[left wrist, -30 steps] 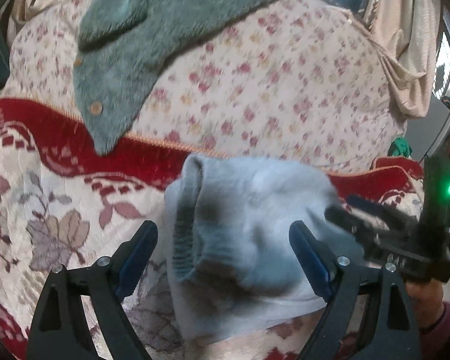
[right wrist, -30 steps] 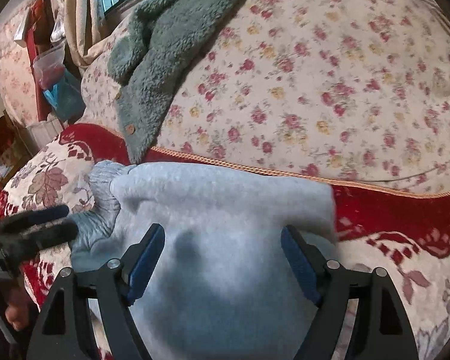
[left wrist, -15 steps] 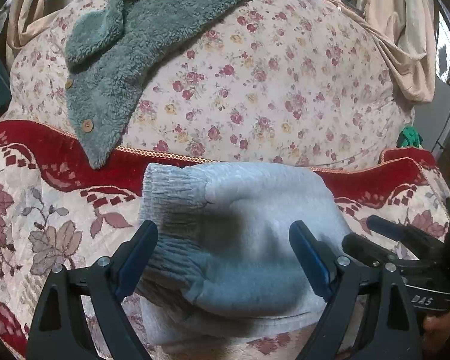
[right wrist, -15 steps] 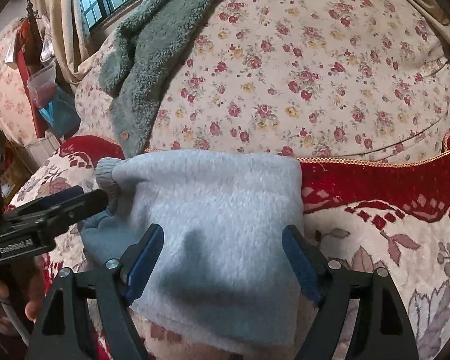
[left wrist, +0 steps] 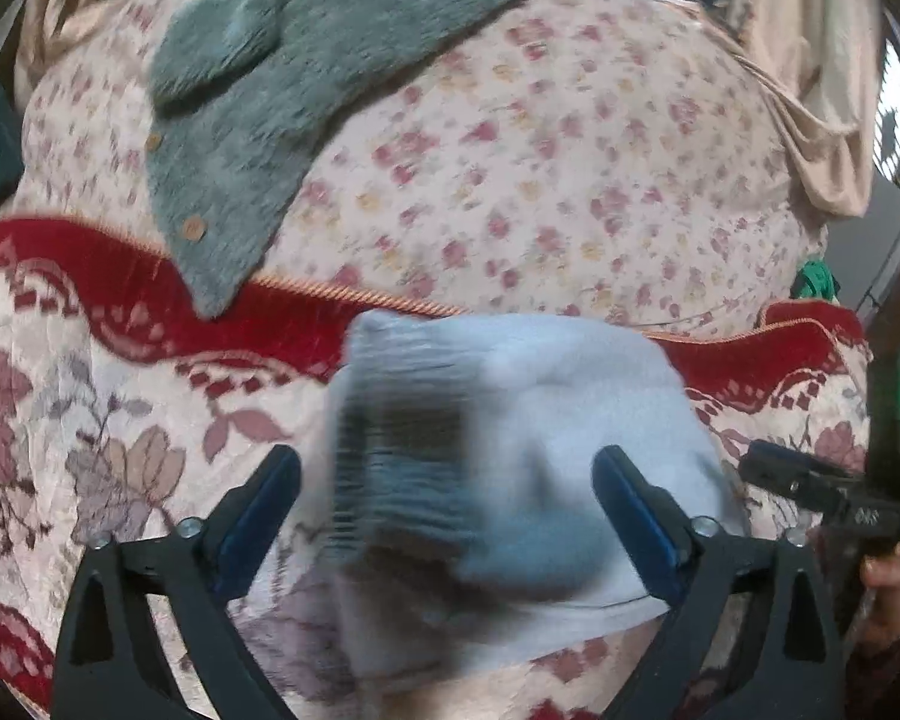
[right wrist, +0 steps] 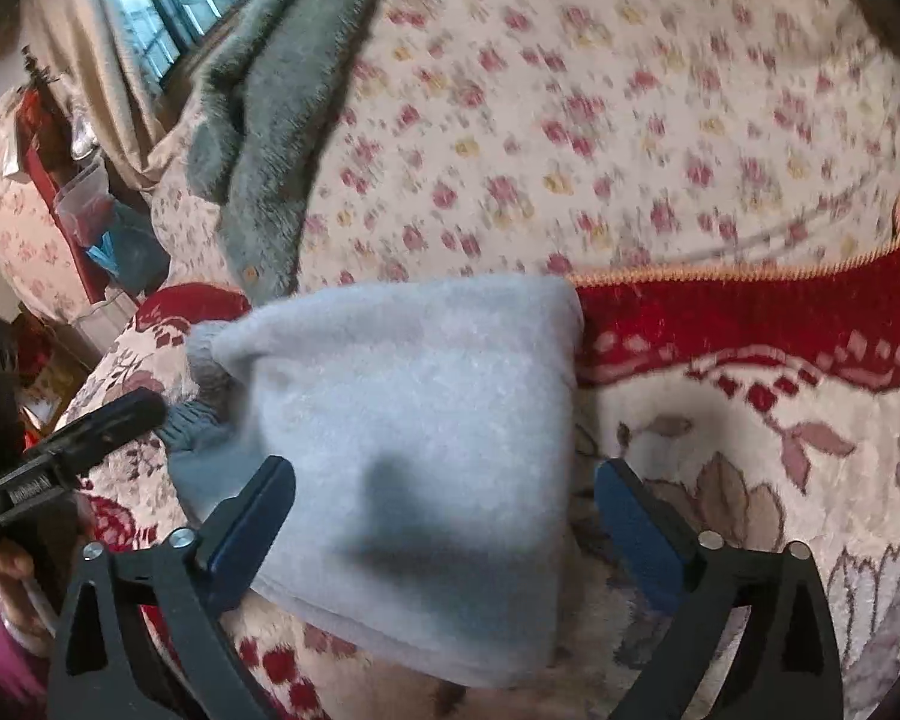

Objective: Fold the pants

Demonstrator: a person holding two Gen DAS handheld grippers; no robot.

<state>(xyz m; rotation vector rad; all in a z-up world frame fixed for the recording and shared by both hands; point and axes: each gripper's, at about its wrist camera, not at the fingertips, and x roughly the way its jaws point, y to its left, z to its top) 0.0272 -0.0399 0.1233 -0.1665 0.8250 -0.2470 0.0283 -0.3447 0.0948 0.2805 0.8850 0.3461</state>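
Observation:
The light grey pants (left wrist: 510, 438) lie folded into a compact bundle on the floral sofa seat, with the ribbed cuffs at the bundle's left end; they also show in the right wrist view (right wrist: 414, 432). My left gripper (left wrist: 447, 510) is open and hovers over the bundle's left part, holding nothing. My right gripper (right wrist: 447, 516) is open over the bundle's right part, empty. The other gripper shows at the right edge in the left wrist view (left wrist: 822, 489) and at the left edge in the right wrist view (right wrist: 72, 450). Both views are motion-blurred.
A grey-green fleece garment (left wrist: 282, 90) with buttons hangs over the flowered sofa back (left wrist: 570, 180). A red patterned band (right wrist: 750, 324) crosses the seat cover behind the pants. Beige curtains (left wrist: 810, 60) and a window are behind. Clutter stands left of the sofa (right wrist: 90, 228).
Both grippers have shifted over the folded bundle; the views now blur with motion. The bundle lies in much the same folded shape. Both jaws have stayed open.

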